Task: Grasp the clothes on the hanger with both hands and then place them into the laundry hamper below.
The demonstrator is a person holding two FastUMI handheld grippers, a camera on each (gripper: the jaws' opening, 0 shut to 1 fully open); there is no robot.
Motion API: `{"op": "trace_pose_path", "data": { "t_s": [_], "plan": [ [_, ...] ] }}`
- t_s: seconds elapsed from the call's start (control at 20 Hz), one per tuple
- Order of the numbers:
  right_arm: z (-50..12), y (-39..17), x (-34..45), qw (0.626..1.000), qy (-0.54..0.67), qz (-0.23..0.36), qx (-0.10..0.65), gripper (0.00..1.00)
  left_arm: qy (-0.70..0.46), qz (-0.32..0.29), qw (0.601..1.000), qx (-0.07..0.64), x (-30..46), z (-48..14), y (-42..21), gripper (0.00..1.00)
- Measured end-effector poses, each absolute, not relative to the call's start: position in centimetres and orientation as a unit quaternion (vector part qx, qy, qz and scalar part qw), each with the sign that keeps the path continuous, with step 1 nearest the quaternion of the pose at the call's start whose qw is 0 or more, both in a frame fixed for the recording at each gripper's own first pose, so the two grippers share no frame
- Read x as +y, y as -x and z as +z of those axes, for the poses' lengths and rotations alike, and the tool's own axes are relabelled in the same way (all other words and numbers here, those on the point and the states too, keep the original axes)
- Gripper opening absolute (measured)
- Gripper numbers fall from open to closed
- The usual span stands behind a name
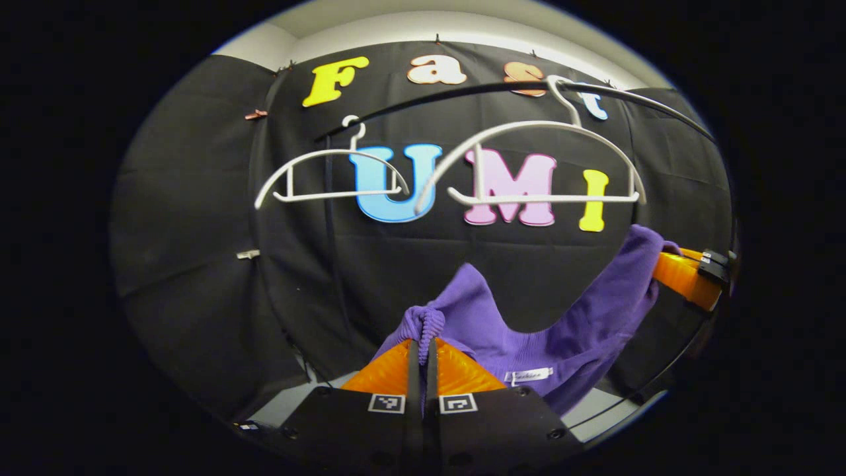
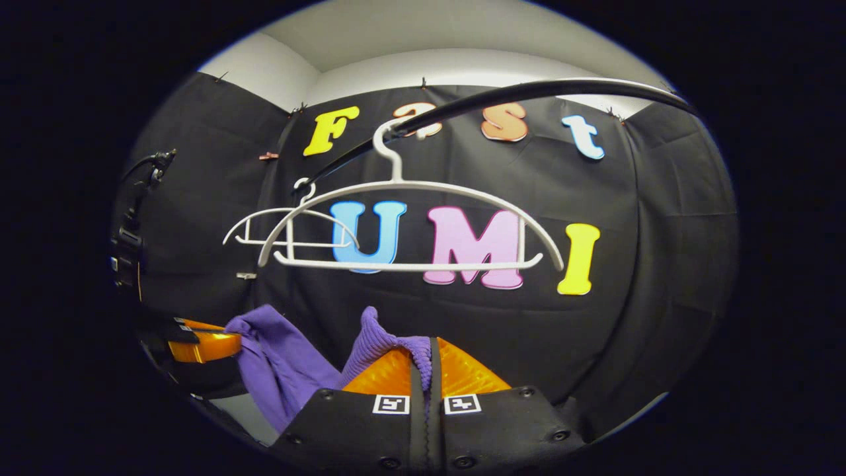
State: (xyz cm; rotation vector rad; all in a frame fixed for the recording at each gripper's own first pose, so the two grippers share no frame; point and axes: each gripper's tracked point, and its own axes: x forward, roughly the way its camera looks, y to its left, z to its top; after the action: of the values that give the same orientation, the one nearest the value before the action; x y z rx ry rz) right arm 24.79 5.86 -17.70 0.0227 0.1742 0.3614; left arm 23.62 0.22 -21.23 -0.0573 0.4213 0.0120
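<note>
A purple knit garment (image 1: 529, 330) hangs slack between my two grippers, below the bare white hangers. My left gripper (image 1: 423, 350) is shut on one bunched edge of it at the bottom of the left gripper view. At the right edge of that view my right gripper (image 1: 687, 274) holds the other end. In the right gripper view my right gripper (image 2: 426, 360) is shut on a purple fold, and the garment (image 2: 284, 363) runs leftward to the left gripper (image 2: 201, 344). The laundry hamper is hidden.
Two white hangers (image 1: 542, 165) (image 1: 330, 178) hang without clothes from a curved black rail (image 2: 529, 89) above the garment; in the right gripper view the nearer hanger (image 2: 410, 225) is straight ahead. Black cloth wall stands behind. A pale strip of floor (image 1: 291, 403) shows below.
</note>
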Motion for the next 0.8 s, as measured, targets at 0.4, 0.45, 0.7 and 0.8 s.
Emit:
{"op": "trace_pose_path", "data": {
  "t_s": [0.4,0.45,0.7,0.8],
  "plan": [
    [-18.7,-23.7,5.9,0.971,-0.033,0.195,0.133,0.04,0.062,-0.078,0.971,0.216,-6.9,-20.2,-22.7,0.05],
    [-19.8,-23.4,5.6,0.97,-0.033,0.193,0.147,0.04,0.064,-0.082,0.969,0.225,-7.3,-20.9,-22.5,0.05],
    [-27.9,-22.0,5.3,0.953,-0.029,0.194,0.231,0.05,0.077,-0.086,0.95,0.29,-9.0,-27.9,-21.7,0.05],
    [-31.9,-20.8,5.2,0.94,-0.016,0.199,0.276,0.05,0.093,-0.081,0.937,0.326,-9.4,-31.4,-21.2,0.05]
  ]
}}
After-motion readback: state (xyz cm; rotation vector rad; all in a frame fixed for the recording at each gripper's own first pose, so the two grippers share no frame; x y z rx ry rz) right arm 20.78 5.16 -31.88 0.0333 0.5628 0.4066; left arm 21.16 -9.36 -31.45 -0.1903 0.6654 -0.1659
